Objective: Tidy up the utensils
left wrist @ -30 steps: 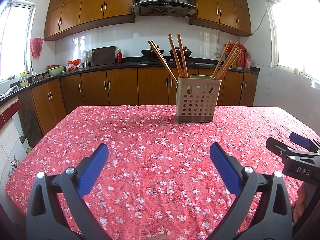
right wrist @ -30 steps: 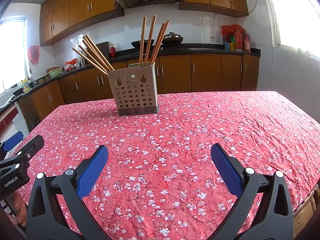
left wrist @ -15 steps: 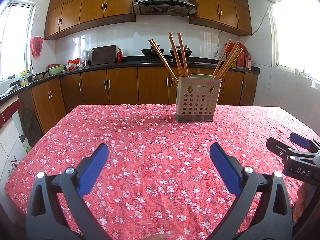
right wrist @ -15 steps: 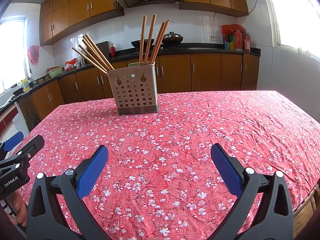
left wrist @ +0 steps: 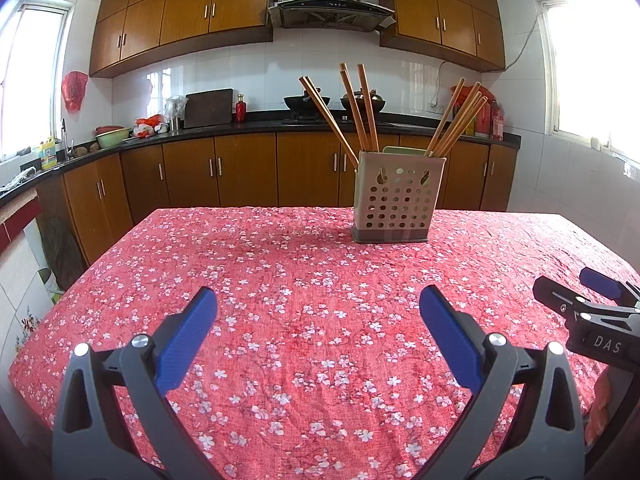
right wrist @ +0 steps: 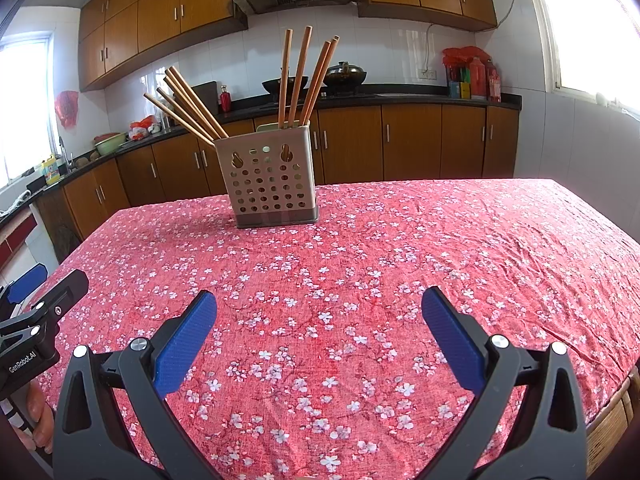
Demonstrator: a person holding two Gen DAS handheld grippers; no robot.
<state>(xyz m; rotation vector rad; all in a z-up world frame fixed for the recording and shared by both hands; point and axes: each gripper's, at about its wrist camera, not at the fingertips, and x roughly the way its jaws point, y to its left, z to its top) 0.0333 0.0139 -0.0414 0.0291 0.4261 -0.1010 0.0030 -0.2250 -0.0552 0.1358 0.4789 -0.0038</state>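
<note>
A perforated metal utensil holder (left wrist: 398,200) stands upright on the far part of the table, also in the right wrist view (right wrist: 270,182). Several wooden chopsticks (left wrist: 356,112) stick out of it in two bunches, leaning left and right (right wrist: 304,80). My left gripper (left wrist: 318,320) is open and empty, low over the near table, well short of the holder. My right gripper (right wrist: 318,324) is open and empty too, to the right of the left one. Each gripper shows at the edge of the other's view (left wrist: 592,312) (right wrist: 36,320).
The table carries a red floral cloth (left wrist: 280,280) with its edges at left and right (right wrist: 580,280). Behind it run brown kitchen cabinets (left wrist: 240,172), a dark counter with woks and bottles, and a range hood (left wrist: 332,4).
Both grippers stay open. The left wrist view has drifted back a little from the holder. The right gripper has not visibly moved.
</note>
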